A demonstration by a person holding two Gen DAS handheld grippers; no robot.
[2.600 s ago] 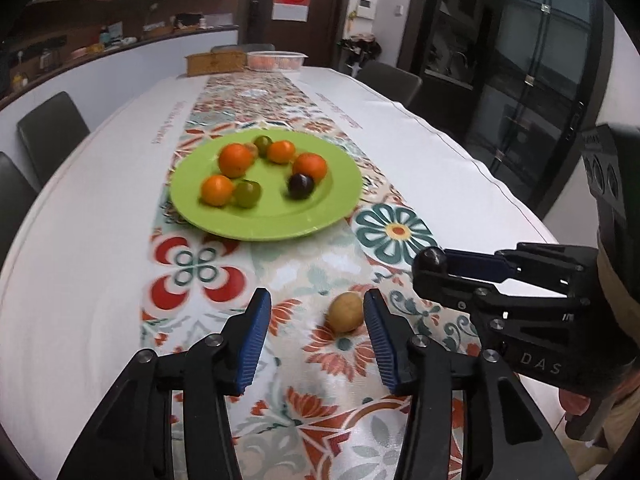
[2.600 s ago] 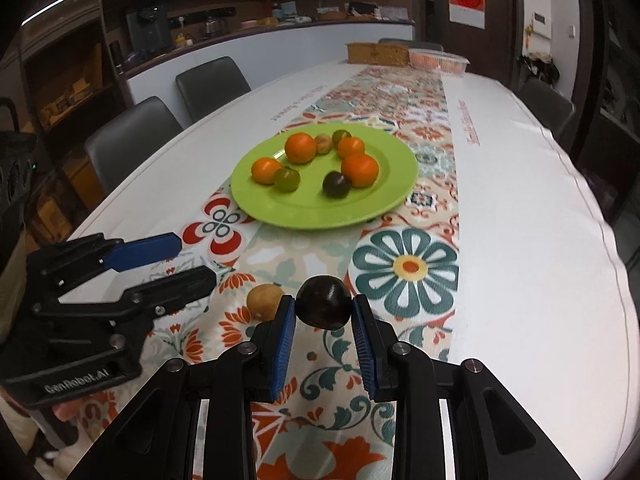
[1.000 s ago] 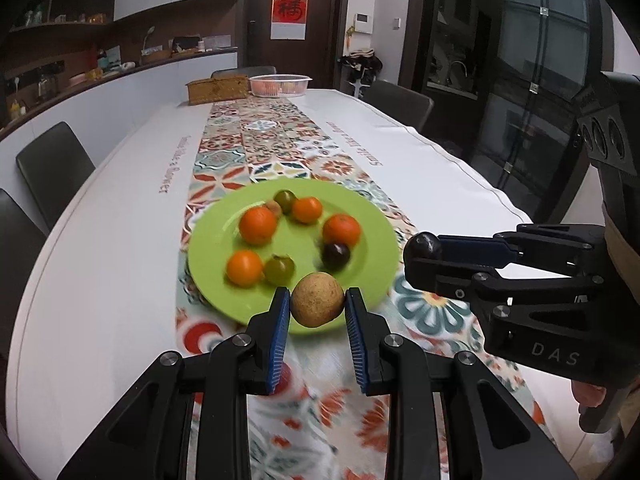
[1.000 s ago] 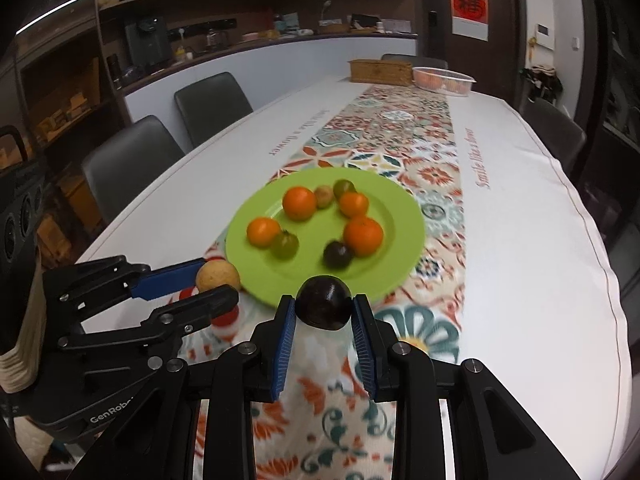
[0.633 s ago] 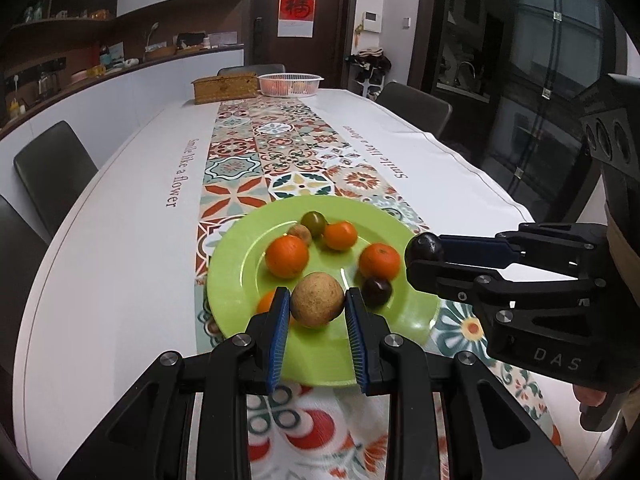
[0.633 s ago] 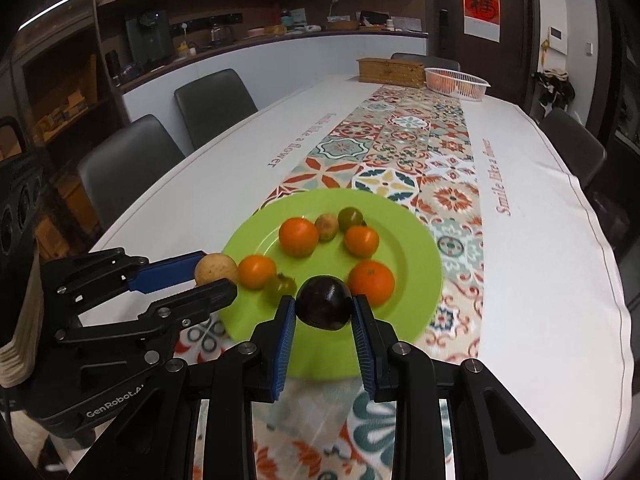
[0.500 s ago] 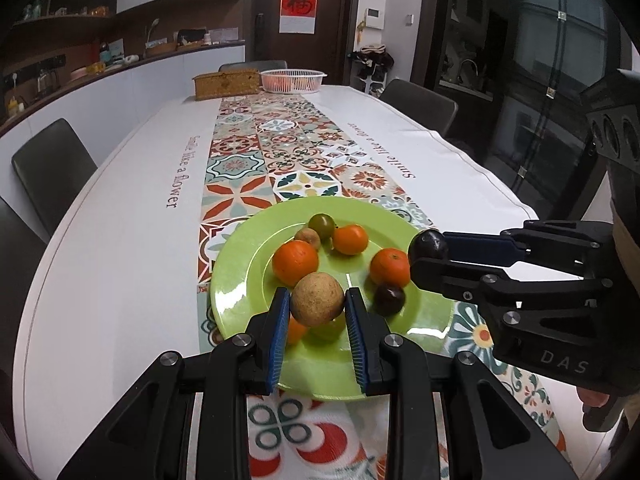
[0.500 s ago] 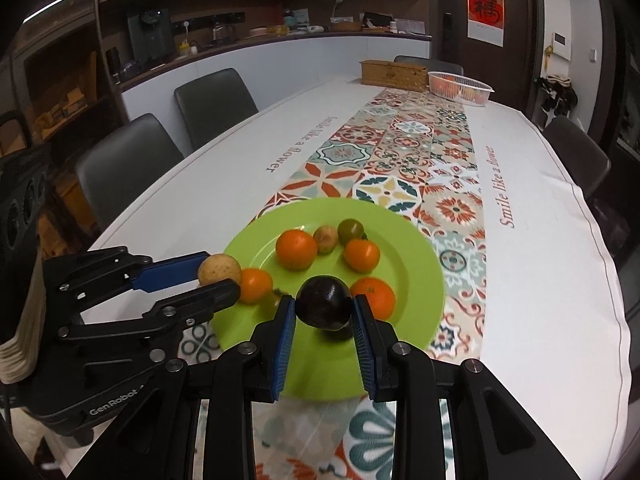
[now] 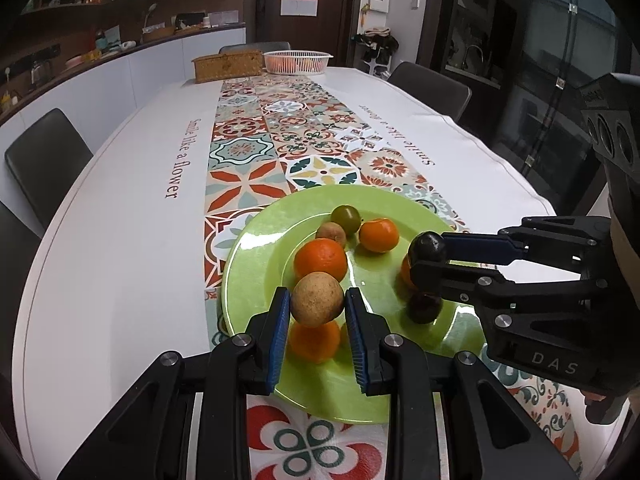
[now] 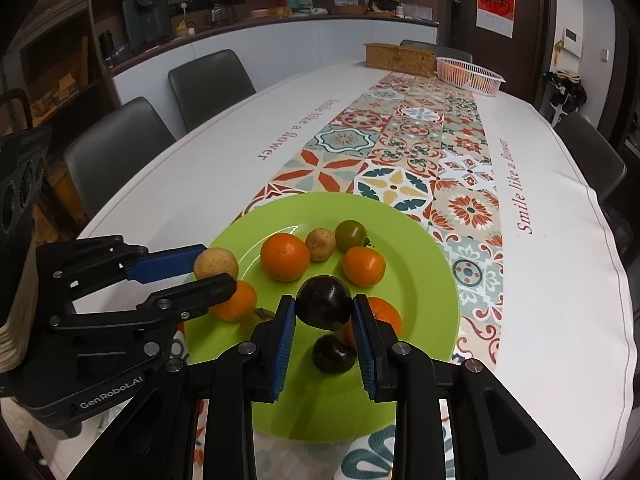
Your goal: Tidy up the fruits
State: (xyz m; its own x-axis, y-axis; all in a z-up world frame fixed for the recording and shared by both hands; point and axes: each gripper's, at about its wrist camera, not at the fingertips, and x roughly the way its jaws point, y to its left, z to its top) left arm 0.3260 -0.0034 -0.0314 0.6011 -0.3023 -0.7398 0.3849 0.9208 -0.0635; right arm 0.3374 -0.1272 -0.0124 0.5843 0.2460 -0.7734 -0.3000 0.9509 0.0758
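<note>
Clamping small, light, roll-prone fruits across their middles: left gripper [image 9: 317, 306] holds tan fruit [image 9: 317, 299], right gripper [image 10: 324, 314] dark plum [image 10: 324, 302], above green plate [image 10: 424, 248].

We see a plate [image 9: 256, 264] on the table runner [image 9: 256, 152] that runs down the middle of the table [image 9: 120, 240]. On the plate lie several fruits [image 10: 285, 257], clustered near its centre. Above it, two grippers hang side by side, the left gripper [image 9: 317, 312] beside the right gripper [image 10: 324, 320], each holding one fruit. At the table's far end, a box [image 9: 228, 65] sits left of a basket [image 9: 297, 62]. Chairs [image 10: 116, 148] stand along the sides.
</note>
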